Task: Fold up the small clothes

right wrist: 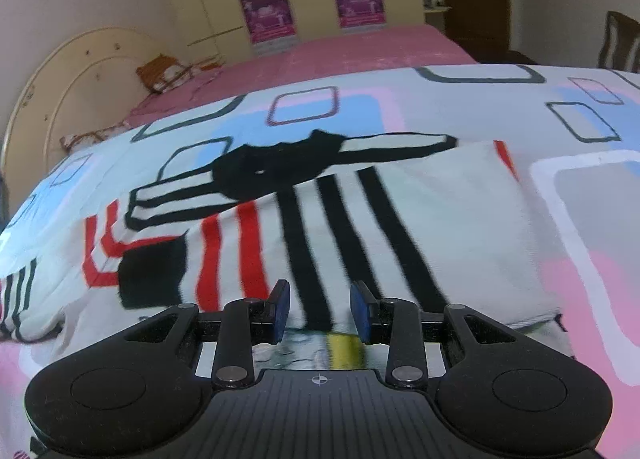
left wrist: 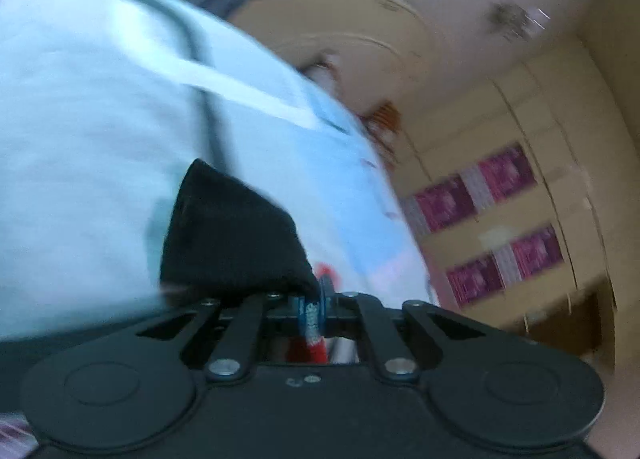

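Garment: where it lies flat on the patterned bedsheet (right wrist: 460,107), your striped garment (right wrist: 360,219) spreads before you.
Left gripper (left wrist: 316,309): clamped on its black corner (left wrist: 232,235).
Right gripper (right wrist: 320,313): half-open, empty, over near hem.
Room: pink bed (right wrist: 360,47) beyond.

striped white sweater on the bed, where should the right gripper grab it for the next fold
Probably the near hem of the white knit sweater with black and red stripes, which lies flat on the patterned bedsheet. The right gripper hovers open just over that edge, so come from the near side, low, and pinch the hem between the black stripes.
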`<state>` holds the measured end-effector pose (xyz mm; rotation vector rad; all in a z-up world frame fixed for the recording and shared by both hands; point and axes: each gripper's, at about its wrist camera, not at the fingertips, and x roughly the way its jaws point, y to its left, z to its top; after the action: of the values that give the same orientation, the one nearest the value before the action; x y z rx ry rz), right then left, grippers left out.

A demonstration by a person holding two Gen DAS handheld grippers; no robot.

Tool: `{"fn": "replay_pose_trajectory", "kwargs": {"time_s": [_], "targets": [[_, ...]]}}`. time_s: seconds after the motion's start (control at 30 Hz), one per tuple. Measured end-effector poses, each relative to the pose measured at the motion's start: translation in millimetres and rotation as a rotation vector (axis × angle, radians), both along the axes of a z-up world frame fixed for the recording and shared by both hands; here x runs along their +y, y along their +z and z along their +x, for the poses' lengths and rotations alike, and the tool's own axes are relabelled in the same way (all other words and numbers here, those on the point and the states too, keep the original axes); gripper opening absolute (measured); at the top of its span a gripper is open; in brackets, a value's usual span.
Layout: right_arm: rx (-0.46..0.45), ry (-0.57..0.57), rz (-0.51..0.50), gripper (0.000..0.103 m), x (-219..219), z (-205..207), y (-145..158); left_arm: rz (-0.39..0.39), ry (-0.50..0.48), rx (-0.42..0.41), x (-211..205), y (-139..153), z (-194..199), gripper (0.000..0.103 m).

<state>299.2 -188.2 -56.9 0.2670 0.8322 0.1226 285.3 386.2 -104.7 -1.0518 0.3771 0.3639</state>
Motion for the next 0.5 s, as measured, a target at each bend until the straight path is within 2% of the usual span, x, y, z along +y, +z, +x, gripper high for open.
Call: {"fn": "replay_pose_trajectory", "kwargs": {"time_s": [0.17, 0.33, 0.5], "targets": [[-0.004, -0.062, 0.011, 0.034, -20.5, -0.4, -0.5, 0.095, -0.203, -0.049, -61.2, 28.9, 44.3, 0.006], [-0.009, -0.110, 0.028, 0.034, -41.1, -4.4, -0.5, 0.210, -0.440, -0.061, -157.3, 52.7, 85.4, 0.006], [-0.013, -0.133, 0.039, 0.034, -60.4, -11.4, -1.5, 0.321, -0.646, -0.049, -250.7, 57.5, 109.0, 0.006]]}}
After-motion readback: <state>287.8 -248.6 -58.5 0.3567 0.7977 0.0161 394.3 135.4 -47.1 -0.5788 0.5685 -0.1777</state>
